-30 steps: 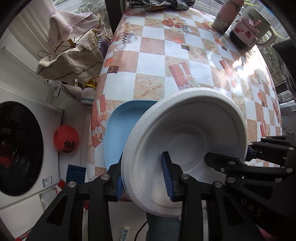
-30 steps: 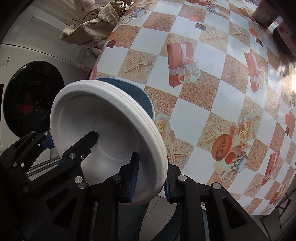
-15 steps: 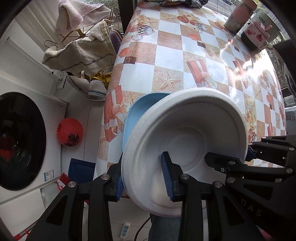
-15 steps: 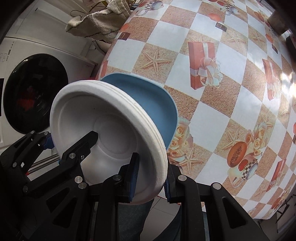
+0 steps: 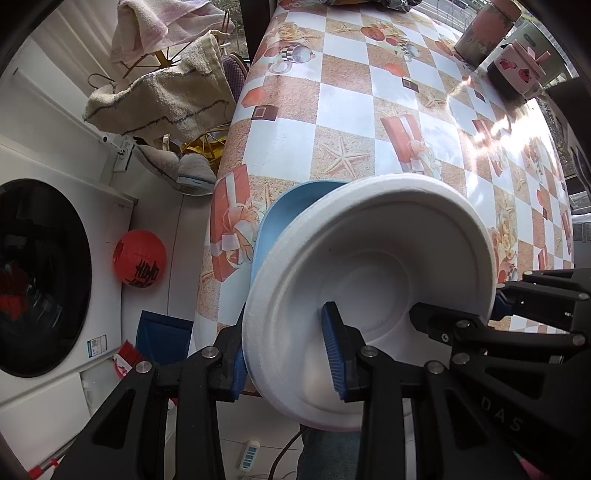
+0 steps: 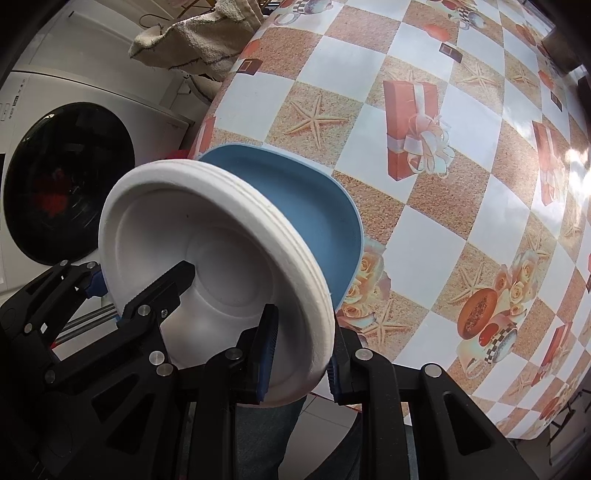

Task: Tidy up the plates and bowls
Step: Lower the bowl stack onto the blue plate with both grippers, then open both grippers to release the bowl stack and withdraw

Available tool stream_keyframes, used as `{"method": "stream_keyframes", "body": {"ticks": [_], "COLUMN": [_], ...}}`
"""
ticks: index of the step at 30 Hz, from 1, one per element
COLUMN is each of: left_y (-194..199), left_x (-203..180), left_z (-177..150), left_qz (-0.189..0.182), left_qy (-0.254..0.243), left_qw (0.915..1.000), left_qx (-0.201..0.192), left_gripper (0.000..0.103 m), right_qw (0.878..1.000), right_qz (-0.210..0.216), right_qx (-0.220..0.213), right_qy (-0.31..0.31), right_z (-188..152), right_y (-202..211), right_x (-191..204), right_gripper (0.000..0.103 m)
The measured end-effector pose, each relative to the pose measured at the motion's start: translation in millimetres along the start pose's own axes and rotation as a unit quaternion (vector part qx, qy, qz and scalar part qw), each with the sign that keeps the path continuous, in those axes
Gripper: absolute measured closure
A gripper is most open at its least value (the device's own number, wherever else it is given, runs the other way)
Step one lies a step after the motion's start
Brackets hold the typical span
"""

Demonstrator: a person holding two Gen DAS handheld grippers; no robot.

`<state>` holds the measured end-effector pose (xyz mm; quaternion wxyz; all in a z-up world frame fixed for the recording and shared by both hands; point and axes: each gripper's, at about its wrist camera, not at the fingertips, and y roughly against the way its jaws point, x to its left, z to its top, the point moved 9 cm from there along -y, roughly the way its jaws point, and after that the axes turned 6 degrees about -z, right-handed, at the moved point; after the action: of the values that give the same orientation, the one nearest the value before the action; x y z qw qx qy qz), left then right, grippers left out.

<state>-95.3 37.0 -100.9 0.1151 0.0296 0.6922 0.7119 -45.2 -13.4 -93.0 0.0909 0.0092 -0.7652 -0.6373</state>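
black plastic tongs with blue pads grip the stack of white bowls (image 5: 373, 280) from two sides; the left gripper (image 5: 288, 354) is clamped on the rim nearest its own camera, one pad outside under the rim and the other inside the top bowl, and the right gripper (image 6: 299, 354) pinches the opposite rim the same way, one pad inside and one outside. in the left wrist view the right gripper's fingers (image 5: 517, 317) reach in from the right edge onto the far rim. the rims in the stack show as several ridged layers in the right wrist view. the stack is tilted, held over the near edge of the table (image 5: 362, 110), close to its near left corner. beneath and behind it a light blue plate (image 6: 317, 206) lies on the checked tablecloth by that same corner; whether the bowls touch the plate i cannot tell. at the table's far right corner stand a brownish jar (image 5: 484, 29) and a pink and white mug (image 5: 517, 70). beside the table's left edge towels (image 5: 166, 96) hang on a rack, a white washing machine (image 5: 44, 280) stands further left, and a red lantern (image 5: 138, 258) lies on the floor between the machine and the table
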Motion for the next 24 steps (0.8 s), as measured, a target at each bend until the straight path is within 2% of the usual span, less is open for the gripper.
{"method": "stream_keyframes", "body": {"ticks": [12, 19, 22, 24], "left_y": [-12.6, -19.2, -13.5, -10.6], "left_x": [3.8, 5.5, 8.0, 10.4], "left_z": [0.8, 2.3, 6.5, 8.1], "left_qz": [0.002, 0.003, 0.009, 0.01], "left_qy": [0.005, 0.005, 0.006, 0.012], "left_qw": [0.9999, 1.0, 0.9997, 0.9996], "left_qx": [0.014, 0.007, -0.021, -0.026], "left_gripper": [0.065, 0.065, 0.058, 0.049], "right_qw": [1.0, 1.0, 1.0, 1.0], "right_qz": [-0.004, -0.011, -0.006, -0.005], "right_qx": [0.008, 0.01, 0.007, 0.004], "right_qy": [-0.008, -0.013, -0.018, -0.02], "right_z": [1.1, 4.6, 4.0, 3.0], "right_y": [-4.5, -11.7, -9.9, -6.7], "right_x": [-1.4, -1.5, -2.9, -4.3], "right_gripper": [0.076, 0.076, 0.076, 0.076]}}
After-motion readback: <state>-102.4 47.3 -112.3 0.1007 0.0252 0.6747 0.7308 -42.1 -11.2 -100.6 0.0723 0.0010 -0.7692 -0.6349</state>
